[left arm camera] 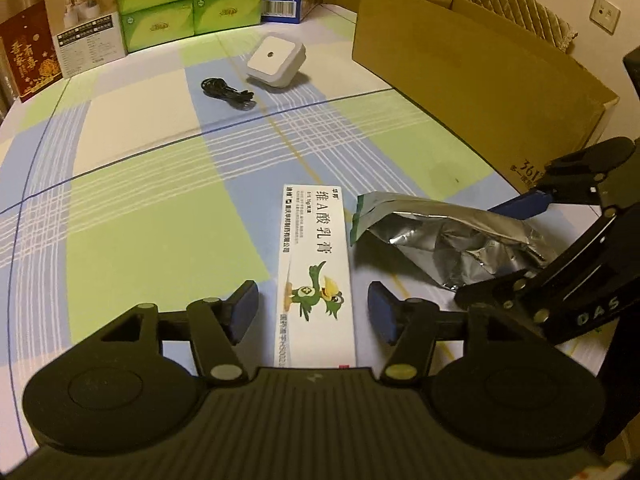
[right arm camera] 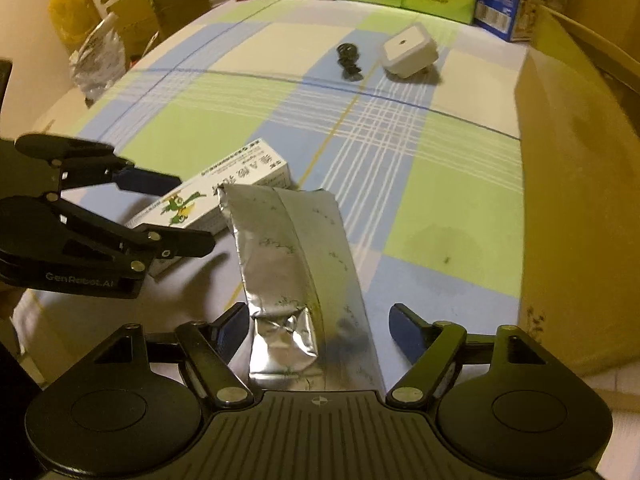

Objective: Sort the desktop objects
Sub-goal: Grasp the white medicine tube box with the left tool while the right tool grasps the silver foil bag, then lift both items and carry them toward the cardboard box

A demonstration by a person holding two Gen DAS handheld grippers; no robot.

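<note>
The left gripper (left arm camera: 313, 312) straddles the ointment box (left arm camera: 314, 280), the right gripper (right arm camera: 316, 328) the foil pouch (right arm camera: 298, 264); fingers apart. Next, I judge: close, lift toward the cardboard box (left arm camera: 480, 92).

We see left gripper (left arm camera: 314, 312): matte black ribbed body, two round hubs, blue finger pads (left arm camera: 246, 310), pale screw heads | right gripper (right arm camera: 320, 328): same black build, blue pads (right arm camera: 404, 326), small crosshair mark on the ribs | lettering: "GenRobot.AI" on left gripper's side, "DAS" on right's
</note>
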